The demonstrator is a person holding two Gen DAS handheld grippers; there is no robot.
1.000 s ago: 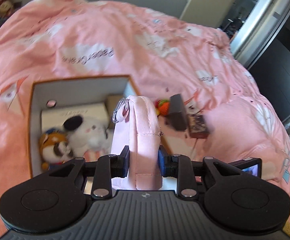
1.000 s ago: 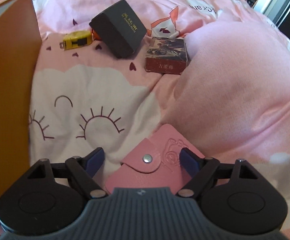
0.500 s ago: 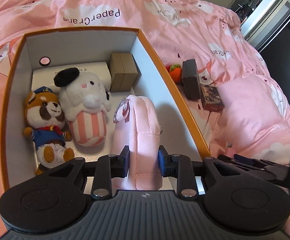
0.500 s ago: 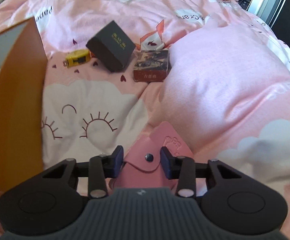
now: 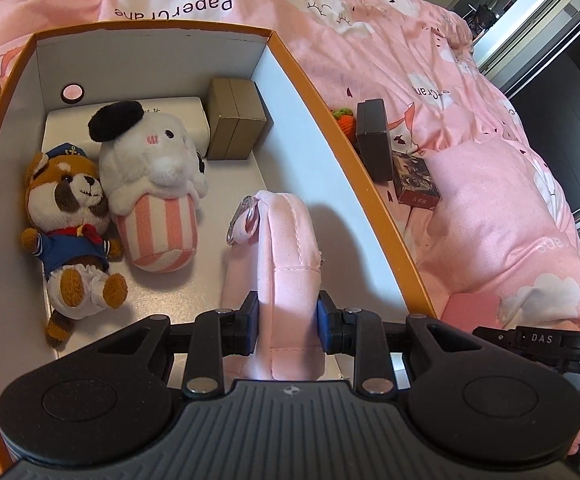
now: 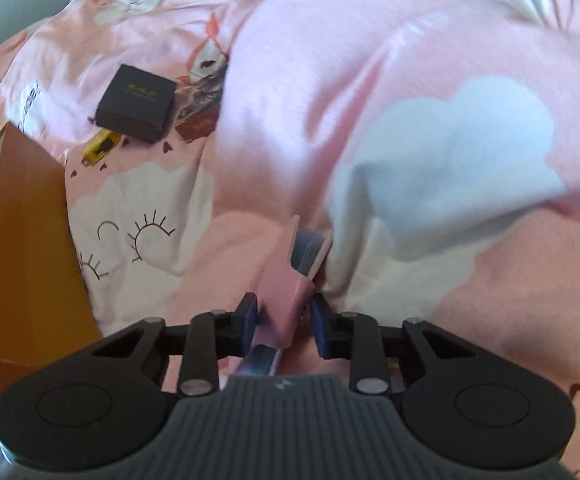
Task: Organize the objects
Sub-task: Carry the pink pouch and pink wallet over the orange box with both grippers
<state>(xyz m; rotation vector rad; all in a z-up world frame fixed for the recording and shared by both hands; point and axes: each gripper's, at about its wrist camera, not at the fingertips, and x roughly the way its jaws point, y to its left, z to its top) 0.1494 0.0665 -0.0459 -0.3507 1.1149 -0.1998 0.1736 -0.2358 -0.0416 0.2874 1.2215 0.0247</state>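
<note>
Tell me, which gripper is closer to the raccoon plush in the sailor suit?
Left. The left gripper, clamping a pink pouch, is inside the orange box beside the raccoon plush. The right gripper, holding a pink wallet, is outside the box over the bedspread.

The pouch (image 5: 285, 248) is soft matt cloth with a shiny metal ring (image 5: 241, 220); the box (image 5: 330, 120) is smooth cardboard; the wallet (image 6: 285, 284) looks like smooth leather.

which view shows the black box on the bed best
The right wrist view: the black box shows its whole lid, gold print included, lying beside the yellow item. In the left wrist view the black box appears edge-on, just outside the orange storage box wall.
</note>
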